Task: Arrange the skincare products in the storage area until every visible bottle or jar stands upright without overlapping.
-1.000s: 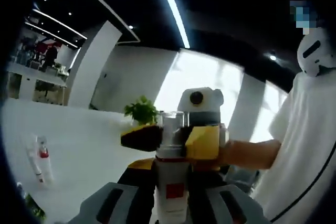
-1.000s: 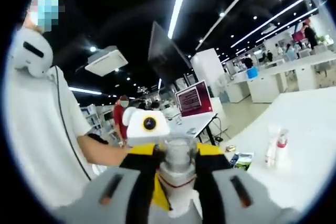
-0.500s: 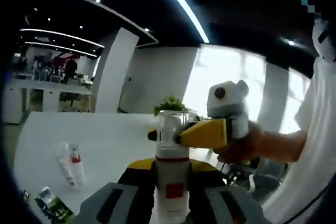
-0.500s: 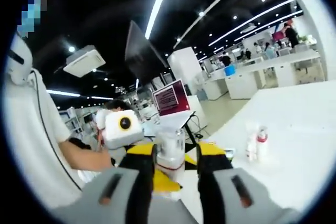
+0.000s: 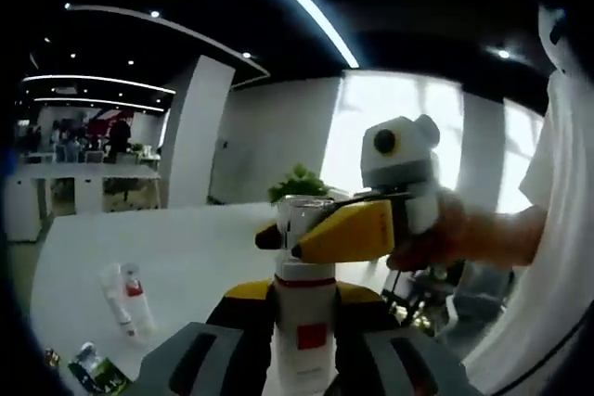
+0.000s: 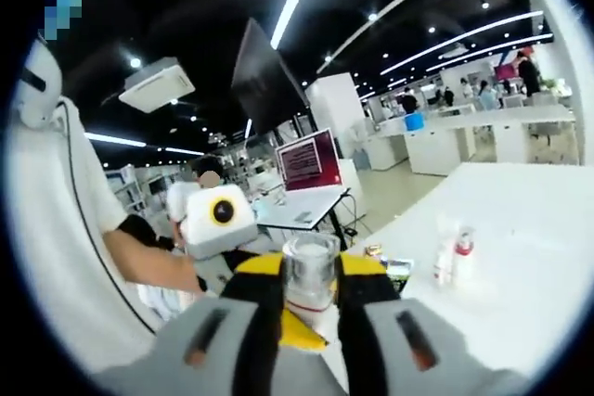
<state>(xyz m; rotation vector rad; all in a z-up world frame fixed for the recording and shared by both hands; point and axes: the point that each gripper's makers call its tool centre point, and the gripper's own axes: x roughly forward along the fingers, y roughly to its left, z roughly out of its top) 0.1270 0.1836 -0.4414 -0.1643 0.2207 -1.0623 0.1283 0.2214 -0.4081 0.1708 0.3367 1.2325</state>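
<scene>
Both held aloft over the white desk (image 5: 186,257): white pump bottle (image 5: 303,317) clamped in left gripper (image 5: 302,359) jaws, right gripper (image 6: 309,322) jaws now backing slightly off its clear cap (image 6: 309,261), 2 tubes (image 6: 452,257) lying beyond, uprighting pending.

Bottle (image 5: 302,322) between left claw (image 5: 299,340) jaws, right claw (image 5: 320,236) at its cap.
</scene>
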